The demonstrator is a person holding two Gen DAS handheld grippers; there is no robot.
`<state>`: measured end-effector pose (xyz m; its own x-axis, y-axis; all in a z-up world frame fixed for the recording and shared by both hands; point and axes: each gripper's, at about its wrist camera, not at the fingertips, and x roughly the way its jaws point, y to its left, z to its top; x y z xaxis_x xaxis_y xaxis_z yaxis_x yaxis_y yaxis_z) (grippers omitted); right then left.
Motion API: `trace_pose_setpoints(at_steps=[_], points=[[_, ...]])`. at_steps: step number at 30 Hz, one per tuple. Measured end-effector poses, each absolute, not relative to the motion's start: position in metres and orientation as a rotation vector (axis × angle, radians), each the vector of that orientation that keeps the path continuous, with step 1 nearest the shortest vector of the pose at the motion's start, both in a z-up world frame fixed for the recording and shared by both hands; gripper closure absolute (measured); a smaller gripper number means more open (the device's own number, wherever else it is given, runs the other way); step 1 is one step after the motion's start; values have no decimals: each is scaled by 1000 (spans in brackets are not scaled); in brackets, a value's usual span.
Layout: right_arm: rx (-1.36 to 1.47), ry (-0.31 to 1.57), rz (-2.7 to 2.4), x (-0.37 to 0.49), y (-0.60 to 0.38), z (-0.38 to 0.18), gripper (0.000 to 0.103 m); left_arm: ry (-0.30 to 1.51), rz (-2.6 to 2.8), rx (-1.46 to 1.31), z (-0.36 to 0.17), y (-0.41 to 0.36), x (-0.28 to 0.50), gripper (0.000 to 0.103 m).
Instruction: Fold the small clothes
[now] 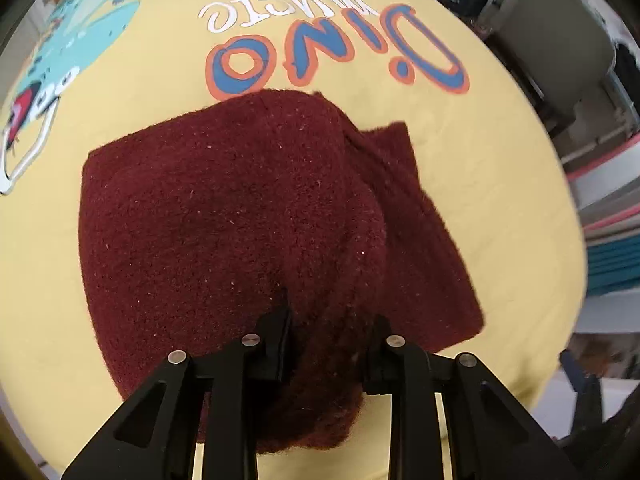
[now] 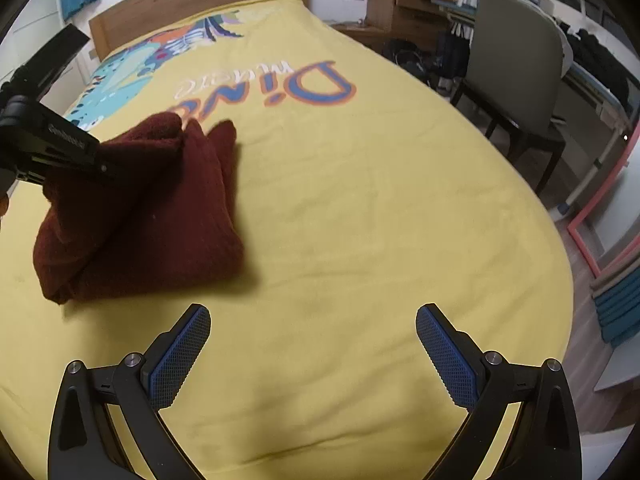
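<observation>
Maroon knit garment (image 1: pixel 240 208), thick and fuzzy like a small sweater, lies on the yellow bedspread (image 1: pixel 500 184) just below the "Dino" lettering (image 1: pixel 332 56), partly folded, with a ribbed flap (image 1: pixel 416 216) spread flat to one side. My left gripper (image 1: pixel 328 344) points steeply down at it and is clamped on a bunched fold of the knit: the cloth fills the narrow gap between the two black fingers, and in the right wrist view that same gripper (image 2: pixel 100 168) lifts the near edge into a soft peak (image 2: pixel 168 132) while the rest sags onto the bed.

My right gripper (image 2: pixel 312 344) hangs over bare bedspread, beside the garment and clear of it, its blue-padded fingers (image 2: pixel 180 356) spread wide with nothing between them.

I judge the cloth to be light, soft and quite limp: it drapes from wherever I pinch it and keeps no shape of its own. The woolly surface should grip well against my pads, so slipping worries me little; stretching and dragging the lower layers along worry me more. A pinch through a doubled edge or a corner, as my left has now, seems the best hold, since a single layer in the middle would only tent up. For the next fold I would take the far corner of the loose flap with my right, so both ends travel together and the layer lands flat.
</observation>
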<state>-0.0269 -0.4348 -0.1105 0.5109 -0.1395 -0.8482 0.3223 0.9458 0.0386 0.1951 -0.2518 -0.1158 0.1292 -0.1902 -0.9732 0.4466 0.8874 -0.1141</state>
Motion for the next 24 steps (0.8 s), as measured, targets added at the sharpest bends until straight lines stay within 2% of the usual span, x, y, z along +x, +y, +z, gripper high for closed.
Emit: trace_pose_setpoints(at_steps=[7, 9, 11, 13, 24], points=[[227, 1066, -258, -29, -434, -132, 1, 1357, -423, 256, -118, -265, 190, 66], [244, 1078, -240, -28, -434, -135, 1, 1348, -430, 246, -112, -262, 188, 50], [249, 1088, -227, -27, -433, -136, 1, 1356, -437, 237, -109, -265, 189, 13], [244, 1097, -224, -27, -432, -137, 1, 1386, -447, 219, -104, -261, 190, 1], [304, 1105, -122, 1, -427, -101, 1, 1352, -474, 11, -42, -189, 214, 1]])
